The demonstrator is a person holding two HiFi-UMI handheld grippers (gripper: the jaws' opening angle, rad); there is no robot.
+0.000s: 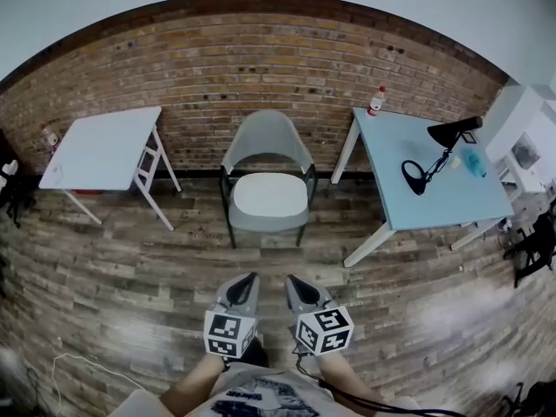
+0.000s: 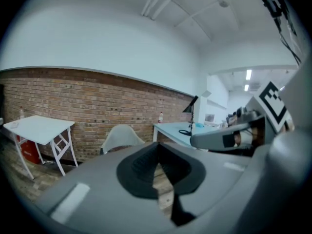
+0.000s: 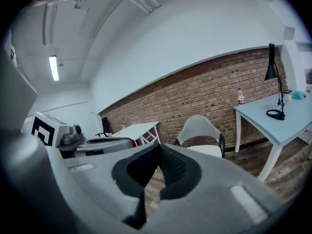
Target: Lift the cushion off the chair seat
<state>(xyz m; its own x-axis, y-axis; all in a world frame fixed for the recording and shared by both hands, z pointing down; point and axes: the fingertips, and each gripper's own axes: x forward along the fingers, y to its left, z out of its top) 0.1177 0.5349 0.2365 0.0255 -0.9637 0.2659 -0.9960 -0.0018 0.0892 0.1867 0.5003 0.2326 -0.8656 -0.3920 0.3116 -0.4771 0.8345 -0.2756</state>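
Left gripper (image 1: 251,278) and right gripper (image 1: 291,280), fingers clenched empty, hang over plank floor (image 1: 130,268); cushion (image 1: 270,195) on grey chair (image 1: 265,137) against brick wall (image 1: 261,59), between white surface (image 1: 104,146) and blue surface (image 1: 434,189).

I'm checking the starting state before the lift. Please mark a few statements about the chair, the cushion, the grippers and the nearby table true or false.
1. The cushion lies on the seat of the chair. True.
2. The left gripper touches the cushion. False: it is held well short of the chair and touches nothing.
3. The left gripper and the right gripper are both shut and empty. True.
4. The desk lamp stands on the chair. False: it stands on the light blue table.
5. A bottle stands at a back corner of the light blue table. True.
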